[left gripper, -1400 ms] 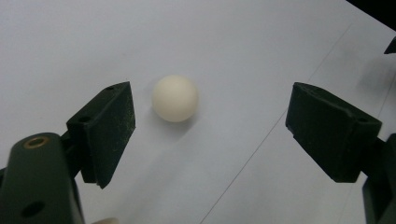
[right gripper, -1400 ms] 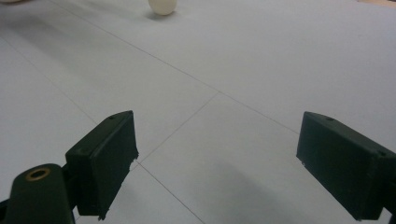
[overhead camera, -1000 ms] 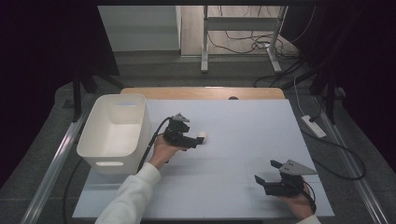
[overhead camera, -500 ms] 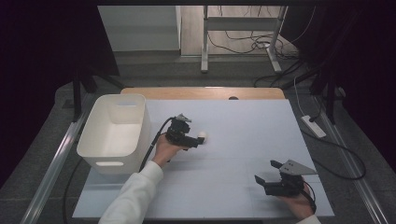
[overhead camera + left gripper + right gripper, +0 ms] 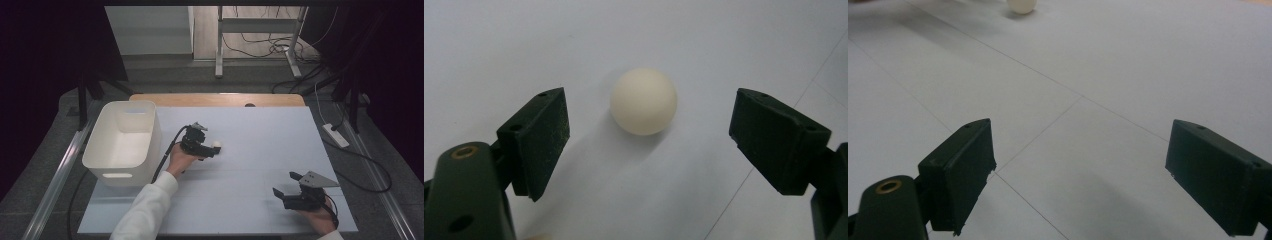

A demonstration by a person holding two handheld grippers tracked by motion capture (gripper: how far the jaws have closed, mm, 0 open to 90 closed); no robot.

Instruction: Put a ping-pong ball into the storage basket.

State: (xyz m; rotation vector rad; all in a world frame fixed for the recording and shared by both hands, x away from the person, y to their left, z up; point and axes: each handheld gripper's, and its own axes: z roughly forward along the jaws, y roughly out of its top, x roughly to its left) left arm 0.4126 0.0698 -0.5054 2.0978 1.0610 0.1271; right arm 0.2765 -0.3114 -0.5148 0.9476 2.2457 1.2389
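A small cream-white ball lies on the pale table, also seen in the high view and far off at the top of the right gripper view. My left gripper hangs just before it, open, its black jaws wide apart on either side and not touching the ball; in the high view it sits near the table's middle. My right gripper rests open near the front right of the table, with bare table between its jaws.
A white plastic bin stands at the table's left side, beside the left arm's sleeve. The table top has thin seam lines. Cables and a power strip lie on the floor to the right.
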